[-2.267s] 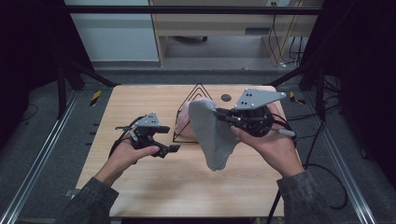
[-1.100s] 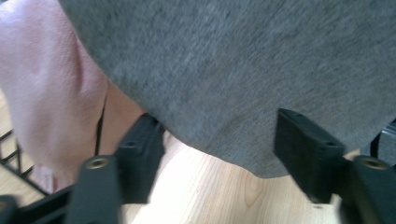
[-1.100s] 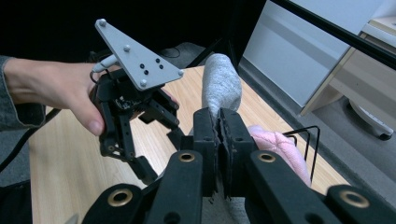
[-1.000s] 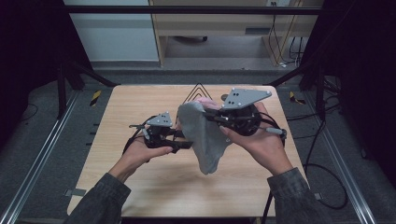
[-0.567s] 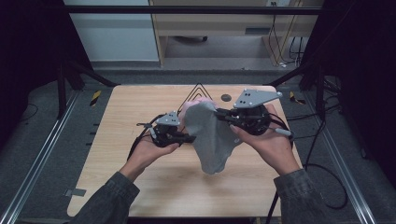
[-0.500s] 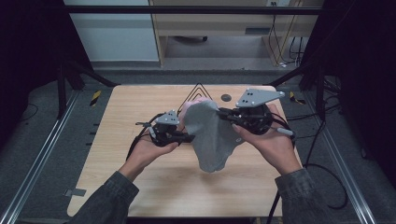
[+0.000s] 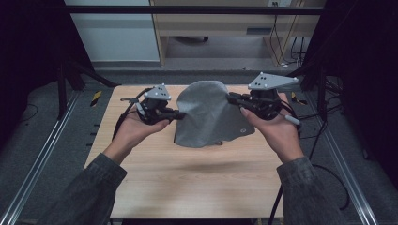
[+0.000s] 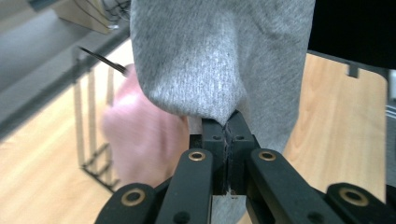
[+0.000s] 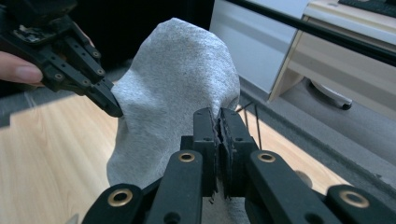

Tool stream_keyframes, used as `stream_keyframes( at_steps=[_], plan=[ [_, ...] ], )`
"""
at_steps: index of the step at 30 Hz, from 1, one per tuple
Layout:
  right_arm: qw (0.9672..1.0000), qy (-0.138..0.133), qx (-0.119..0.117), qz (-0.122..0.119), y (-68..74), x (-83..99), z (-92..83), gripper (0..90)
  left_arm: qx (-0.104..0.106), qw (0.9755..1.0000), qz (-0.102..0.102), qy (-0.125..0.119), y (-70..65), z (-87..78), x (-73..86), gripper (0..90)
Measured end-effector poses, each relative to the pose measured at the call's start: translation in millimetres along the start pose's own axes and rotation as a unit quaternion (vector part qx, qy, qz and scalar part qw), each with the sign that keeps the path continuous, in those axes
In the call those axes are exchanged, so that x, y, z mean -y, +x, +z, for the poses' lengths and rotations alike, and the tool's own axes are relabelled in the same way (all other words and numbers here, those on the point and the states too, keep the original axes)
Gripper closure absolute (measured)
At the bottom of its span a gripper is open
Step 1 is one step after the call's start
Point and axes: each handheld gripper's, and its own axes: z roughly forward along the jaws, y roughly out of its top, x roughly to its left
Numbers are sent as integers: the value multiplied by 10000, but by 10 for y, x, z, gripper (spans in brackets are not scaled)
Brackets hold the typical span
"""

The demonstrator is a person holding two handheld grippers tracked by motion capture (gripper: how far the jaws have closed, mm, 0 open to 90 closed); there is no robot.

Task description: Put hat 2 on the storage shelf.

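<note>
both jaws of two grippers, left gripper [image 7: 178, 115] and right gripper [image 7: 231, 97], tight on one grey cloth [image 7: 209, 117]

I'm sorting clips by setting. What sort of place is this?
Probably a lab or workshop recording station: a bare wooden table fenced by metal rails, trailing cables near a desk behind, and hand-held grippers stretching a grey cloth.

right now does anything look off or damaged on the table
Nothing stands out. The grey cloth hangs whole between the left tongs and right tongs, each shut on an edge, above the wooden table; no tear or spill shows.
</note>
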Motion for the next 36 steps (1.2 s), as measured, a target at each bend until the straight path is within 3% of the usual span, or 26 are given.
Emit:
stream_keyframes(
  at_steps=[4, 12, 22, 36],
  plan=[
    [9996, -181, 25, 196, -151, -140, 64, 863, -257, 9997, 16, -11, 145, -123, -234, 889],
    [9987, -313, 164, 373, -384, -300, 215, 863, -441, 9990, -48, -106, 357, -161, -473, 889],
    [9966, -422, 262, 665, -688, -427, 432, 863, -778, 9967, -143, -162, 631, -97, -652, 890],
    [9938, -666, 358, 815, -862, -483, 525, 863, -1039, 9935, -205, -428, 791, -28, -790, 890]
  ],
)
